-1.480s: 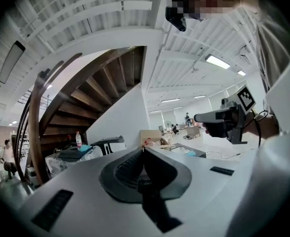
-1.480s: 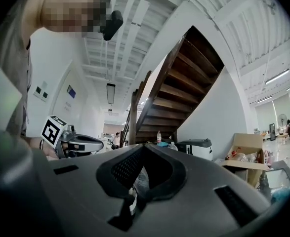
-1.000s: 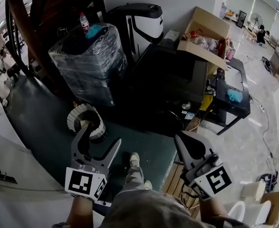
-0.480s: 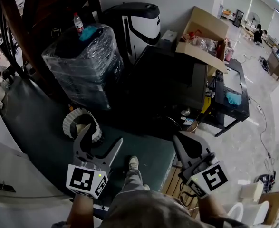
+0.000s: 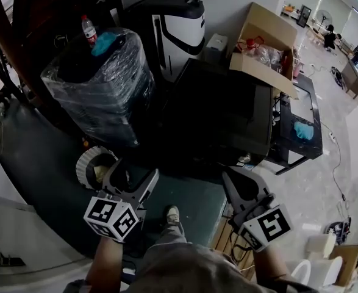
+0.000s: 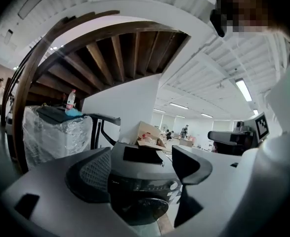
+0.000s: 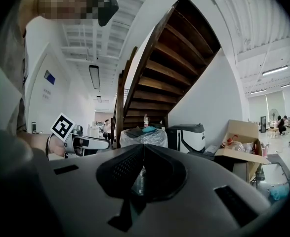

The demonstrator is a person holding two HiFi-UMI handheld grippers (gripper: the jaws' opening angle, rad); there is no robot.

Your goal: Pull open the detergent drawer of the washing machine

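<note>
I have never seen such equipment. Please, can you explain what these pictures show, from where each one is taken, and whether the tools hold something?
There is no robot here. A person holds a two-jaw tool in each hand. One picture comes from a camera on the person's head, looking steeply down. It shows the left gripper and the right gripper, each with its marker cube, above the person's legs. The other two pictures come from cameras riding on the grippers, looking along their jaws.

In the left gripper view the jaws stand apart and hold nothing. The dark washing machine stands some way ahead of them. In the right gripper view the jaws are together and empty.

Nearby are a plastic-wrapped bundle with a bottle on top, and an open cardboard box.
</note>
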